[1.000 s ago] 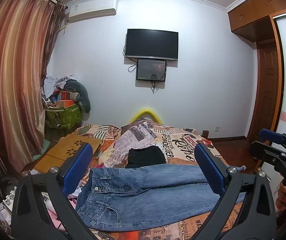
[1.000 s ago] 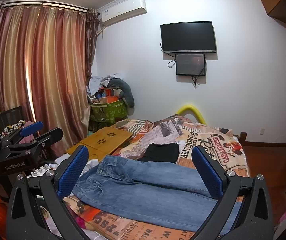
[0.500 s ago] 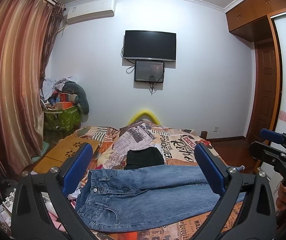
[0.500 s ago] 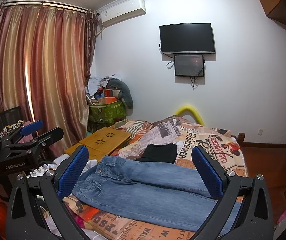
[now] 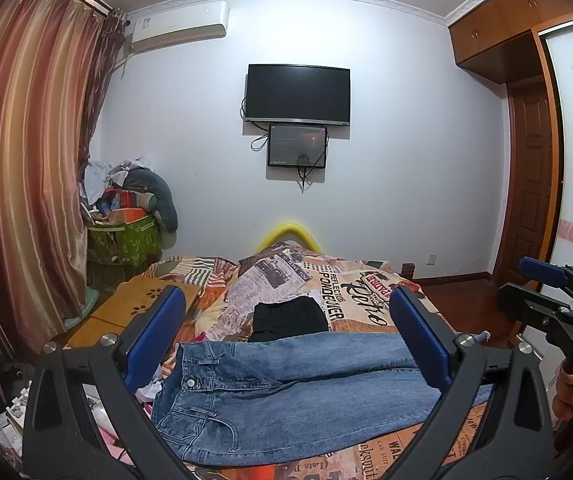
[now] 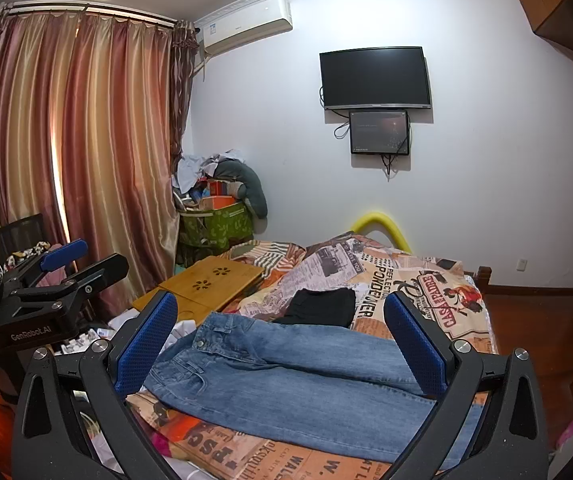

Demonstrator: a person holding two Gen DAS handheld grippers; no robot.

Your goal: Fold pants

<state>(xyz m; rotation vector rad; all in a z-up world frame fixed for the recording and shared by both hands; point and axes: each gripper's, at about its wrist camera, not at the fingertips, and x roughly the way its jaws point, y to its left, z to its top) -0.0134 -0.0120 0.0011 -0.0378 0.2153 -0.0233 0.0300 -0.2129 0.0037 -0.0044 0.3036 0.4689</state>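
You are holding your left gripper and right gripper wide above the jeans; the green bin is overflowing with clothes.

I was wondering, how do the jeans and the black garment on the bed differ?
The jeans are blue denim and spread out long across the bed; the black garment is a small compact bundle. The jeans lie nearer the grippers, the black garment behind them. Both rest on the printed bedspread, and no gripper holds either.
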